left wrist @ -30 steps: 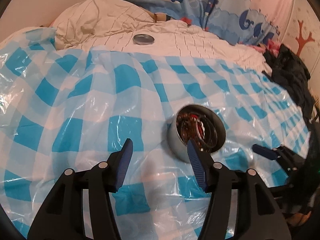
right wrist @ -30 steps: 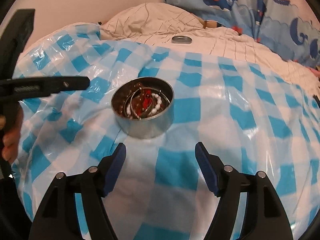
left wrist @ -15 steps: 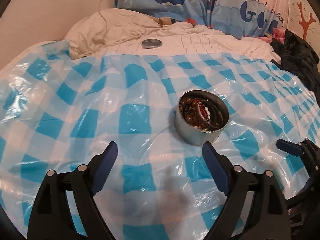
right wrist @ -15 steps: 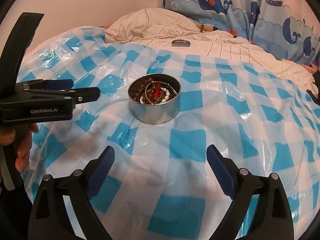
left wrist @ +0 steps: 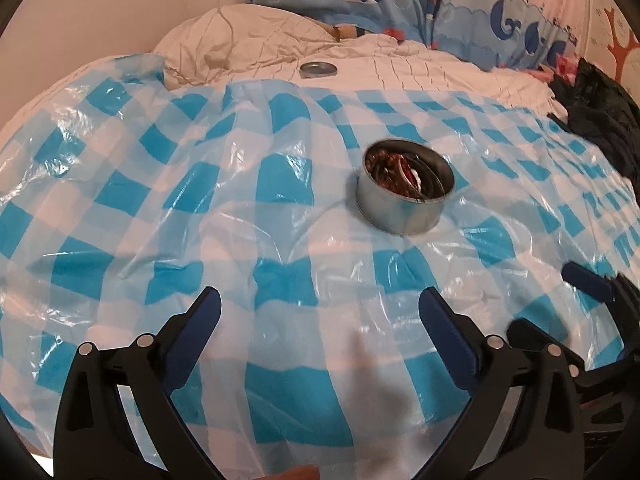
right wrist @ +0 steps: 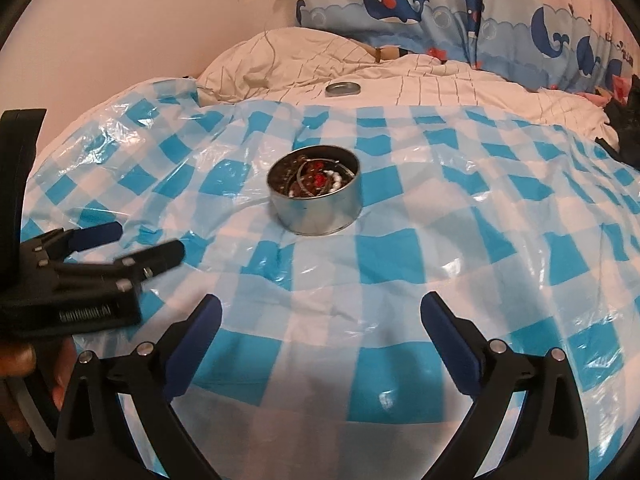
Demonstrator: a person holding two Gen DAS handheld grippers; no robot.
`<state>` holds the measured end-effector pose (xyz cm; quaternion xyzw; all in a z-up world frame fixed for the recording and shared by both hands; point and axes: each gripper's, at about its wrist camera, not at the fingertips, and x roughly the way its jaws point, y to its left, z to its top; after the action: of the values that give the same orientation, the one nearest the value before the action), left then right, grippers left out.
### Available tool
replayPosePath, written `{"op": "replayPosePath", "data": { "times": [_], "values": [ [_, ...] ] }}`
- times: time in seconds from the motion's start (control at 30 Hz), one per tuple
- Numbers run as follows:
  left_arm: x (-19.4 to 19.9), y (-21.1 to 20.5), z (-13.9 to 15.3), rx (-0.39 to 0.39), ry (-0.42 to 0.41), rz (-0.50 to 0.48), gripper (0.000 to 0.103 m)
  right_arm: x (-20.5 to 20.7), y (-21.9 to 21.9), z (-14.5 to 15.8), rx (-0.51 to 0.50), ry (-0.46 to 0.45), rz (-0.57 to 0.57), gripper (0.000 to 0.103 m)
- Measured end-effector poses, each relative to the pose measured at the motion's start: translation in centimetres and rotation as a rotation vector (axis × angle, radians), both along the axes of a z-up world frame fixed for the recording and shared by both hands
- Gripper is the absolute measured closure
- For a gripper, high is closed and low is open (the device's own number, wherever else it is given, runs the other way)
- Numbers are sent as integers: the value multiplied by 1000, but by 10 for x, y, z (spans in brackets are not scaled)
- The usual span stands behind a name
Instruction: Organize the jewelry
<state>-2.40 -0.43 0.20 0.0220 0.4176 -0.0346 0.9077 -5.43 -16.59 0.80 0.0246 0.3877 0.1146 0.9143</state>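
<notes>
A round metal tin (left wrist: 404, 212) (right wrist: 320, 210) stands on the blue-and-white checked plastic sheet (left wrist: 168, 200) (right wrist: 460, 208). Inside lie beaded bracelets and bangles in brown, red and white (right wrist: 316, 178). Its lid (left wrist: 318, 69) (right wrist: 342, 89) rests far back on the cream duvet. My left gripper (left wrist: 320, 312) hangs well short of the tin, jaws still opening wide, nothing between them. My right gripper (right wrist: 320, 314) is likewise back from the tin, jaws opening, empty. In the right wrist view the left gripper (right wrist: 120, 244) shows at the left with a hand below it.
A rumpled cream duvet (right wrist: 304, 60) and whale-print bedding (right wrist: 400, 4) lie behind the sheet, with a wall at the back left. Dark clothing (left wrist: 600, 120) is heaped at the right edge of the bed. The sheet is wrinkled and glossy.
Both grippers have drawn back from the tin and their jaws have spread much wider. The left fingers, which stood beside the tin's near wall, are now well clear of it.
</notes>
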Motion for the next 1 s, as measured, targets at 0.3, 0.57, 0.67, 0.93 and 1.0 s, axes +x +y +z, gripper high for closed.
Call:
{"op": "replayPosePath", "data": {
  "times": [0.3, 0.57, 0.67, 0.93, 1.0],
  "values": [
    [4, 11, 8, 8, -33, 41, 8, 12, 8, -14, -15, 2, -17, 7],
    [11, 4, 7, 30, -31, 34, 8, 13, 10, -15, -40, -7, 1, 7],
    [13, 0, 6, 35, -27, 31, 8, 13, 9, -15, -44, -7, 5, 7],
    [18, -5, 0, 19, 1, 35, 8, 14, 8, -17, -47, 0, 2, 7],
    [19, -3, -1, 7, 10, 39, 8, 14, 8, -17, -47, 2, 2, 7]
  ]
}}
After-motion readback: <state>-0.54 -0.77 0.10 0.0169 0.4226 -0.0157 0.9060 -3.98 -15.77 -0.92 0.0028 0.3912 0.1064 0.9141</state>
